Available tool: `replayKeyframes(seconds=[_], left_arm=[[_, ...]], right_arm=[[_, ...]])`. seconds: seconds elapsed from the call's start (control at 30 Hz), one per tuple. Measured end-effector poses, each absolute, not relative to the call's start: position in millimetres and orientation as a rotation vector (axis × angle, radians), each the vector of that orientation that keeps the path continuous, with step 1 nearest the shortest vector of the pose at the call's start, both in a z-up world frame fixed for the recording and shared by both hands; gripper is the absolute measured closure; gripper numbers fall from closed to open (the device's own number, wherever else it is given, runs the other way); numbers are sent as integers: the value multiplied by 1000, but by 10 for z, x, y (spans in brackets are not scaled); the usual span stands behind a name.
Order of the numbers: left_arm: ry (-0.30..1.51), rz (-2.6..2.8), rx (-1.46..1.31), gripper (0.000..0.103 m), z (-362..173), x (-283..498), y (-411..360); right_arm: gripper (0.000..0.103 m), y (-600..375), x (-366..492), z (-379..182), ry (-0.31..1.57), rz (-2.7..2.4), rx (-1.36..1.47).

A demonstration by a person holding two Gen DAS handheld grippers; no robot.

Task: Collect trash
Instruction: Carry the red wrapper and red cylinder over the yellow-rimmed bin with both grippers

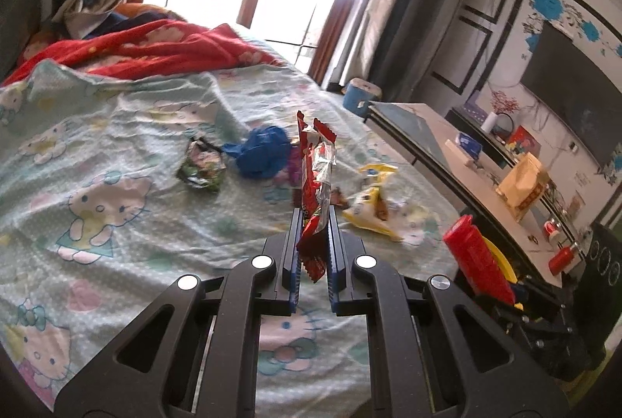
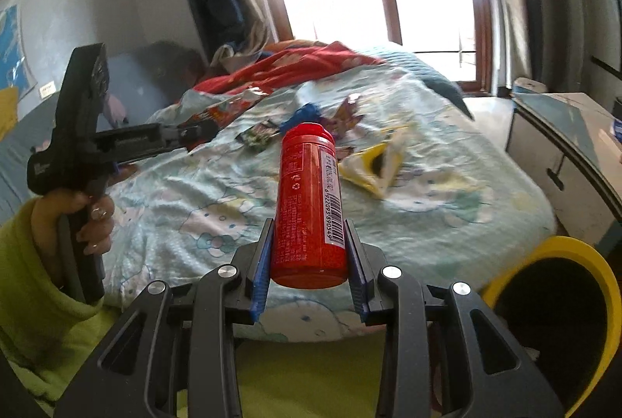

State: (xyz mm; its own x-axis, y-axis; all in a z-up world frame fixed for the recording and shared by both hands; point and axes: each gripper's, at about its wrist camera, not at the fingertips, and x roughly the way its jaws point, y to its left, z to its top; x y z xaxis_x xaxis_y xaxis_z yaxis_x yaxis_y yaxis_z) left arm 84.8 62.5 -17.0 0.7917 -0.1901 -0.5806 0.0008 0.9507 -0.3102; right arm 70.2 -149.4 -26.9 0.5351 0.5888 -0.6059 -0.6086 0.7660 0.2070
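Observation:
My left gripper (image 1: 314, 223) is shut on a red and silver snack wrapper (image 1: 315, 181) and holds it upright above the bed. My right gripper (image 2: 310, 235) is shut on a red bottle (image 2: 309, 200) with a barcode label; the bottle also shows in the left wrist view (image 1: 476, 258). On the bed lie a yellow wrapper (image 1: 371, 212), a blue crumpled bag (image 1: 260, 151) and a green dark packet (image 1: 202, 165). A yellow-rimmed bin (image 2: 559, 305) with a dark liner stands at the lower right, beside the bed. The left gripper also shows in the right wrist view (image 2: 194, 132).
The bed has a Hello Kitty sheet (image 1: 116, 146) and a red blanket (image 1: 155, 44) at its head. A low table (image 1: 466, 161) with a paper bag and small items stands right of the bed. A bright window is behind.

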Motion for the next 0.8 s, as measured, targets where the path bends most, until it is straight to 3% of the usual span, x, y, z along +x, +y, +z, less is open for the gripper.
replayKeyframes(seconds=[0.8], left_arm=[[661, -320, -193, 97, -261, 725, -268]], right_arm=[[71, -2750, 733, -147, 646, 379, 136]])
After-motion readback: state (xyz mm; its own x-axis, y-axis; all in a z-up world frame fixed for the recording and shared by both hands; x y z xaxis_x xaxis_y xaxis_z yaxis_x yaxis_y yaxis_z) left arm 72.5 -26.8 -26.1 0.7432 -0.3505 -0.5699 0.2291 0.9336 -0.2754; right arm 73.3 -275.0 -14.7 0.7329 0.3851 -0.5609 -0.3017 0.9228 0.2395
